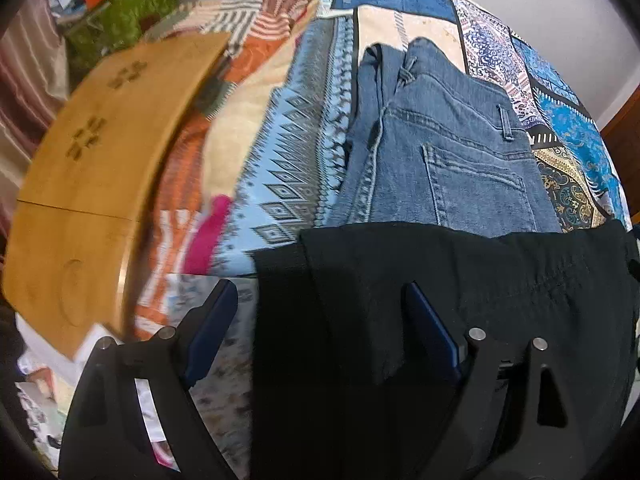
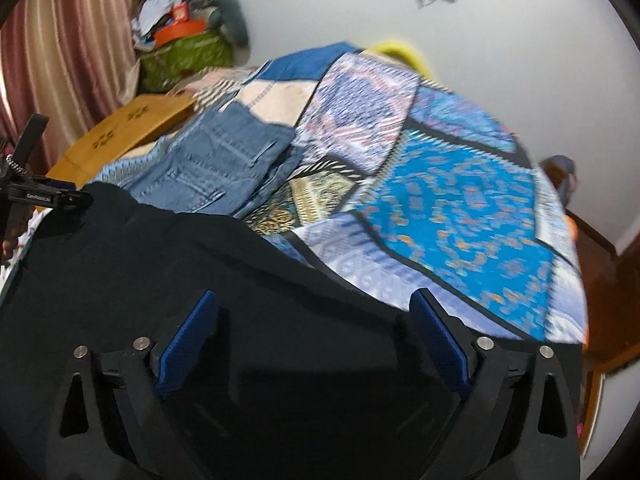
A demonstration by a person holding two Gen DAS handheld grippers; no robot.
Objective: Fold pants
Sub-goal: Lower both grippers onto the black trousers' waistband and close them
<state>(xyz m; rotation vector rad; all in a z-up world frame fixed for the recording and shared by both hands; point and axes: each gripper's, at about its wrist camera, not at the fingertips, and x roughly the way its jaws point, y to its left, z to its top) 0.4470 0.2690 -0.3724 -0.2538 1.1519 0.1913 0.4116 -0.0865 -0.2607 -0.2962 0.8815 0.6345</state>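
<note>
Left wrist view: left hand-held gripper [image 1: 320, 320] spread wide, black pants [image 1: 460, 280] draped between fingers, not pinched. Beyond, folded blue jeans [image 1: 448, 160] on patchwork bedspread [image 1: 288, 152]; wooden board [image 1: 108, 160] at left.

Right wrist view: right hand-held gripper [image 2: 316, 332] spread wide over black pants [image 2: 180, 260] lying on bedspread [image 2: 460, 216]. Jeans [image 2: 216, 160] behind; left hand-held gripper [image 2: 48, 198] at pants' left edge.

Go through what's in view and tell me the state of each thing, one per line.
Black pants: spread on the bed, edge lying between both tongs' fingers.
Jeans: folded, lying beyond the black pants.
Left tongs: open.
Right tongs: open.
Wooden board: lying flat on the bed.
</note>
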